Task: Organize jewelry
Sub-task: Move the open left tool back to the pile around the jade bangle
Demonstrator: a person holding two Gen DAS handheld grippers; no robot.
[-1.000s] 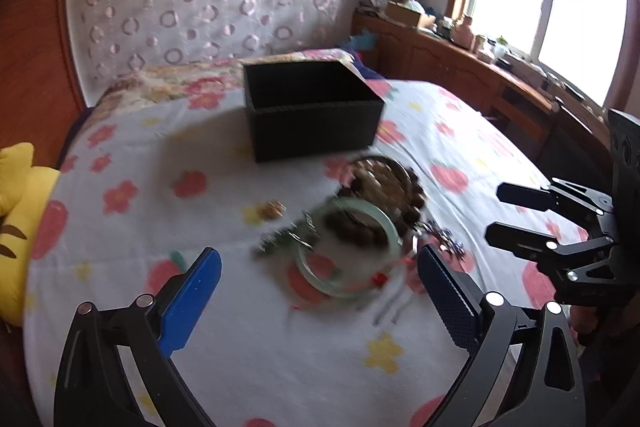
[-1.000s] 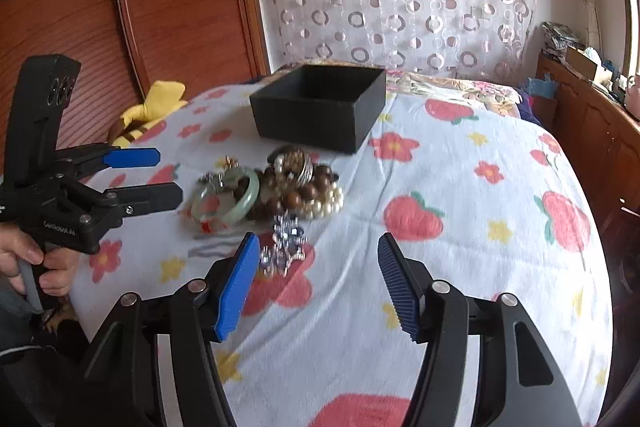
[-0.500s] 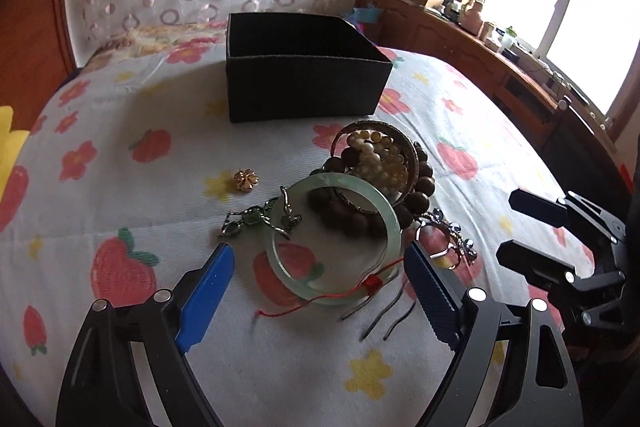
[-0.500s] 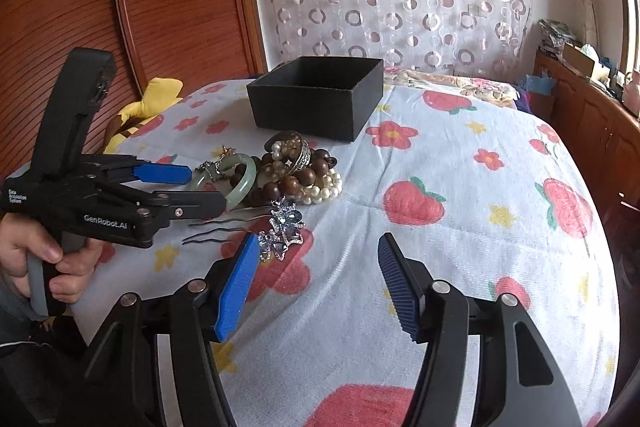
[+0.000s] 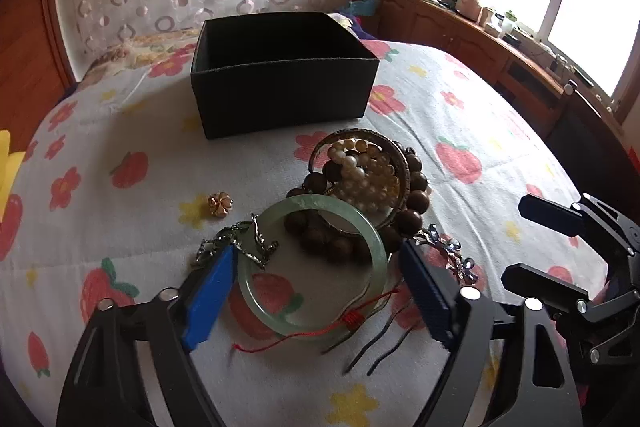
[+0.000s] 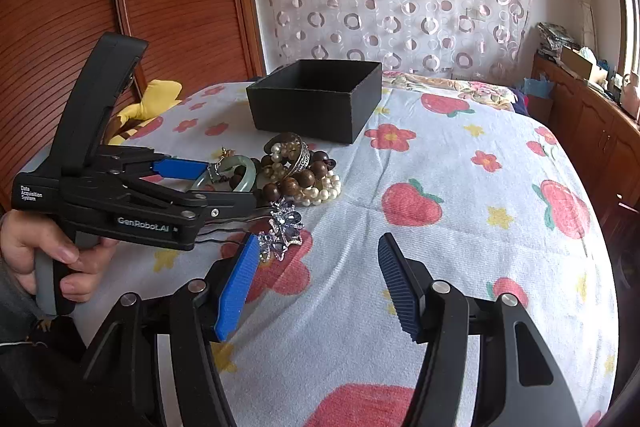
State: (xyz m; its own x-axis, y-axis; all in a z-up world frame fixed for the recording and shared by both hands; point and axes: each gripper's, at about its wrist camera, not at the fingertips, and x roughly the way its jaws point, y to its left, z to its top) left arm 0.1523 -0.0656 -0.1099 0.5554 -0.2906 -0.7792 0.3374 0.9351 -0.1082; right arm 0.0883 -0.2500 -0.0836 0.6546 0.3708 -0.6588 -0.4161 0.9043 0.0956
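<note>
Jade bangle (image 5: 312,267): lies flat on the flowered bedspread (image 5: 120,227), at the near edge of the jewelry pile, leaning on the wooden bead bracelet (image 5: 360,223).
Pearl strand (image 5: 368,171): coiled inside a metal bangle (image 5: 400,163), behind the jade.
Black box (image 5: 280,99): open-topped, behind the pile.
Left gripper (image 5: 316,291): jaws spread wide, straddling the jade bangle, gripping nothing.
Right gripper (image 6: 316,283): jaws apart and empty, near the crystal brooch (image 6: 282,231).

The left tool (image 5: 316,287) (fingers spread wide) straddles the green bangle (image 5: 312,267) below the black box (image 5: 284,95).
</note>
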